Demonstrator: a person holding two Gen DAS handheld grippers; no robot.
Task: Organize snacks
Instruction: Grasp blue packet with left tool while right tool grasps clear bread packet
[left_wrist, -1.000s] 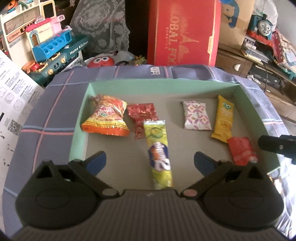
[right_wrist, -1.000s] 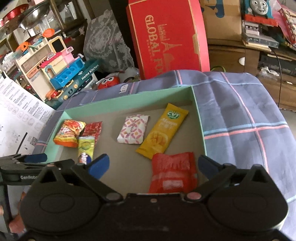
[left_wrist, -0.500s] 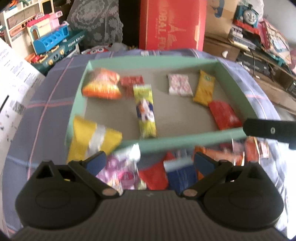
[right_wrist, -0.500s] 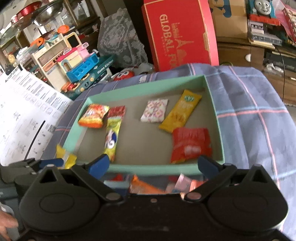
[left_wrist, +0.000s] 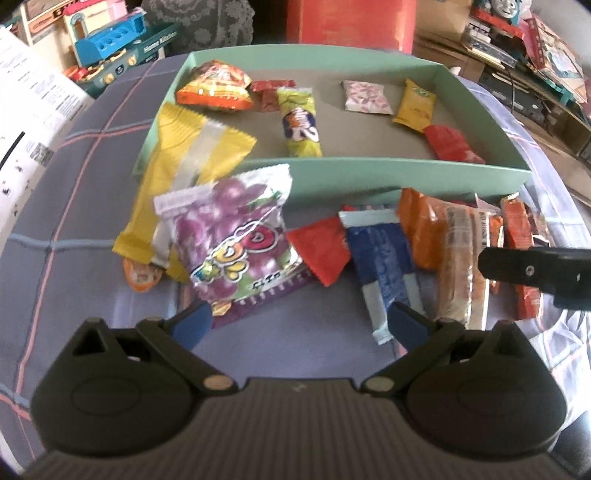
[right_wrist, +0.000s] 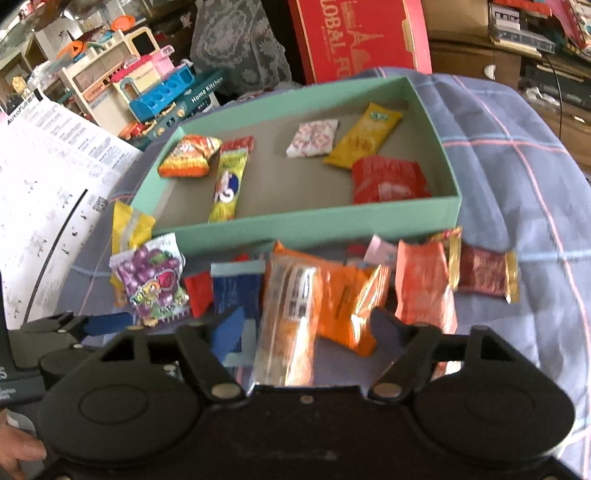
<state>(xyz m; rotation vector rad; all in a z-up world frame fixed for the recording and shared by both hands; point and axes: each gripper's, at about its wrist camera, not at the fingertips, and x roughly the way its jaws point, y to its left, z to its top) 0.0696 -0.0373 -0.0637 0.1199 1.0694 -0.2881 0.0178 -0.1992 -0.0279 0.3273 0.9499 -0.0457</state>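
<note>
A cluttered room of toys and cartons lies beyond a table draped in a blue-grey checked cloth (left_wrist: 74, 206), and on it, well ahead of both claws, sits the mint-green tray (left_wrist: 369, 168) with half a dozen snacks already laid flat inside. Between tray and claws a heap of loose packets waits on the cloth. Largest is the long yellow packet (left_wrist: 184, 155), leaning over the tray's near left corner, ahead and left of the left claw (left_wrist: 299, 321); a purple grape-candy bag (left_wrist: 236, 240) lies just ahead of that claw's left finger, and a blue wrapper (left_wrist: 380, 258) reaches toward its right finger. The left claw stands wide open with nothing between its fingers. The right claw (right_wrist: 306, 328) is closing, and a clear-wrapped orange packet (right_wrist: 291, 306) lies lengthwise between its fingers; the pads do not appear to press on it yet. An orange pouch (right_wrist: 351, 299) overlaps it on the right, with a red-orange packet (right_wrist: 421, 288) and a small dark-red bar (right_wrist: 480, 273) further right. All of these are probably light, crinkly and slick foil or film, soft enough to buckle and likely holding crumbly contents, so a gentle pinch across the narrow width near mid-length seems safest, keeping clear of the neighbouring pouch.
</note>
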